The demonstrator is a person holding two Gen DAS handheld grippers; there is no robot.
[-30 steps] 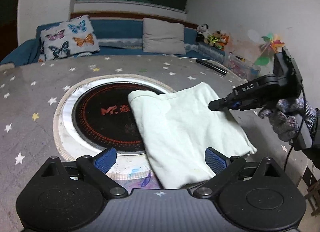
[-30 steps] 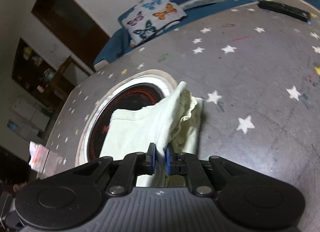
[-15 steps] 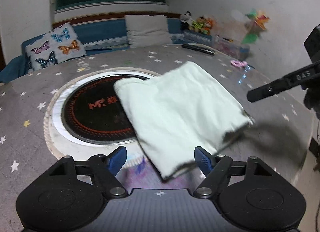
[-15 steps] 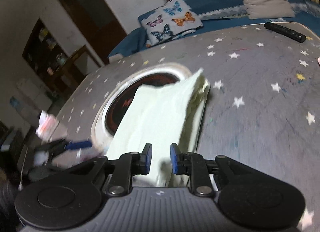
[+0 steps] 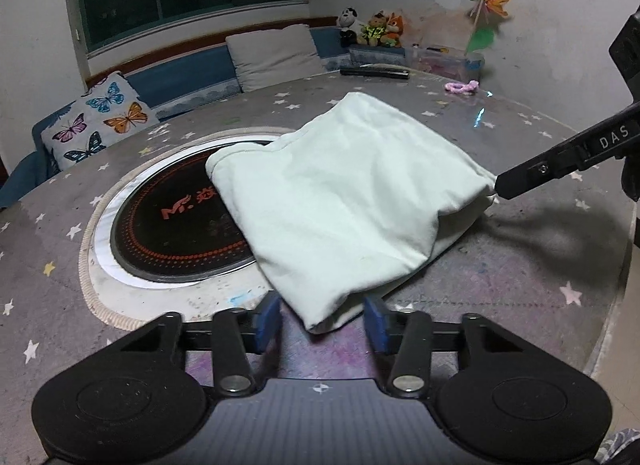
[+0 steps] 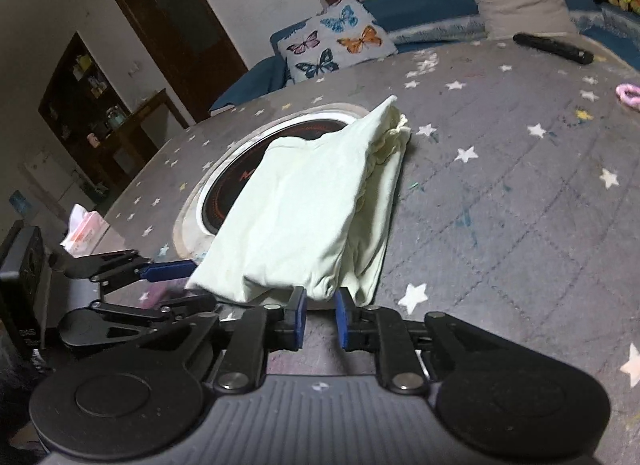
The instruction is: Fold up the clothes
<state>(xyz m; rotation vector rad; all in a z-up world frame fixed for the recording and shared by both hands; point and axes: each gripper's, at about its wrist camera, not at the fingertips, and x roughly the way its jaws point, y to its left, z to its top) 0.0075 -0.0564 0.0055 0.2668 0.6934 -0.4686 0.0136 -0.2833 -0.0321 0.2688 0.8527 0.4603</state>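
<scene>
1. A pale green folded garment [image 5: 348, 201] lies on the star-patterned counter [image 5: 520, 285], partly over a round black inset burner [image 5: 172, 225].
2. The left tongs [image 5: 322, 319] are apart, one near corner of the cloth between their tips.
3. The right tongs [image 6: 320, 317] are slightly apart, holding nothing, the cloth's edge just ahead.
4. The fold looks nearly done; next likely calls for closing on both corners together.
</scene>
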